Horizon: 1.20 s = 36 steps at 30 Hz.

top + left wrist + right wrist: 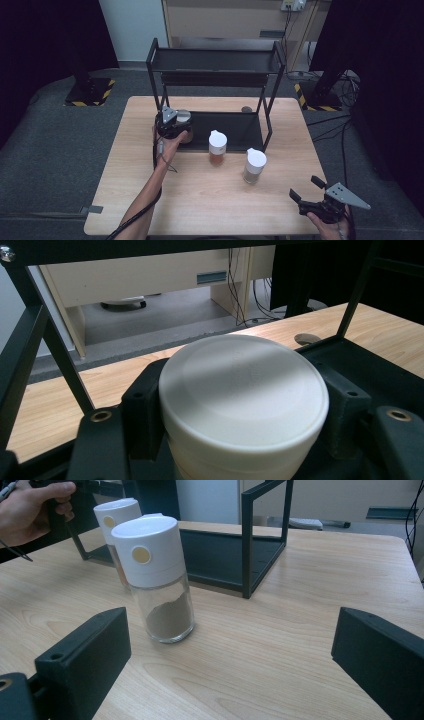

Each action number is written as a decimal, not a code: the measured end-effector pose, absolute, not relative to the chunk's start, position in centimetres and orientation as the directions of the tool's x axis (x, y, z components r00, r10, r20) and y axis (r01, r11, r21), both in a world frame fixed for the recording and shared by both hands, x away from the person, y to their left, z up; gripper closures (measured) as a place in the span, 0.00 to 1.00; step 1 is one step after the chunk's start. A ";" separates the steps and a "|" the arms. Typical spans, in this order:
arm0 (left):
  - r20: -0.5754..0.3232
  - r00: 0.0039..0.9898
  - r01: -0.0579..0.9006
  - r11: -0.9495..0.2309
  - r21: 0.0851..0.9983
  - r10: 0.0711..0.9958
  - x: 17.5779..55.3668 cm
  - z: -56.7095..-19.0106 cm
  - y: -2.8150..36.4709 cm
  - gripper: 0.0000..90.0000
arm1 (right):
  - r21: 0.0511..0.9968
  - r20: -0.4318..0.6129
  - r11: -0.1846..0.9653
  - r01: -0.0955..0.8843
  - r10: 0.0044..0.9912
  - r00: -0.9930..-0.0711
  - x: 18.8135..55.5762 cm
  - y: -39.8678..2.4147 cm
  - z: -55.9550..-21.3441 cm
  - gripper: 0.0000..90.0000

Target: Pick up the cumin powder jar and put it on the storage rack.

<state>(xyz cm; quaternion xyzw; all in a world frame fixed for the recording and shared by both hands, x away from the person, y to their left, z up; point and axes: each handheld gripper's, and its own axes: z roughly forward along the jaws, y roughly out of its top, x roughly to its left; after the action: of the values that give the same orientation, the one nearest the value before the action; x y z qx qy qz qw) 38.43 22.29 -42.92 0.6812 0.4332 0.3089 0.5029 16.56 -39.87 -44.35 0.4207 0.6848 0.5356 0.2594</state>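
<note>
Three white-capped jars are in play on the wooden table (200,200). One jar (244,405) sits clamped between the jaws of the left gripper (172,122), its cap pressed on both sides by the black pads; in the high view this gripper is at the left front corner of the black rack (215,65), holding the jar over the edge of the rack's lower shelf (235,127). The person's left hand (170,145) wraps the gripper from behind. The middle jar (217,148), with reddish-brown contents, stands upright on the table just in front of the shelf. The right jar (254,166), with greyish-brown powder, stands upright near it, a little nearer the person and apart from the rack. The right gripper (306,189) rests low at the table's near right corner, well apart from the jars, its jaws spread wide with nothing between them; in its own view the right jar (159,577) stands ahead, between and beyond the two jaws.
</note>
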 end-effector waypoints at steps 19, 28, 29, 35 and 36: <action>-0.019 0.406 0.261 -0.096 0.961 0.914 38.7 -41.2 22.2 0.17 | 0.951 0.096 0.072 0.299 0.855 -0.511 16.5 -39.9 -44.3 0.03; -0.028 0.426 0.263 -0.094 0.960 0.905 38.8 -38.6 23.2 0.03 | 0.952 0.093 0.074 0.297 0.853 -0.513 16.5 -39.9 -44.4 0.03; -0.029 0.432 0.261 -0.094 0.961 0.901 38.7 -38.4 23.3 0.03 | 0.952 0.093 0.075 0.297 0.853 -0.513 16.5 -39.8 -44.3 0.03; -0.024 0.473 0.255 -0.111 0.961 0.881 38.0 -37.0 23.9 0.03 | 0.952 0.094 0.073 0.297 0.854 -0.511 16.5 -39.8 -44.3 0.03; -0.013 0.480 0.254 -0.124 0.959 0.877 37.8 -36.7 24.0 0.03 | 0.952 0.094 0.073 0.297 0.854 -0.512 16.5 -39.8 -44.3 0.03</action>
<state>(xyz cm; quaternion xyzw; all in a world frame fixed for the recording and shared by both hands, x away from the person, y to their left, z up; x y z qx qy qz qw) 37.77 24.01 -36.69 0.6869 0.4119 0.3007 0.5178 16.48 -39.84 -44.32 0.4202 0.6850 0.5354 0.2599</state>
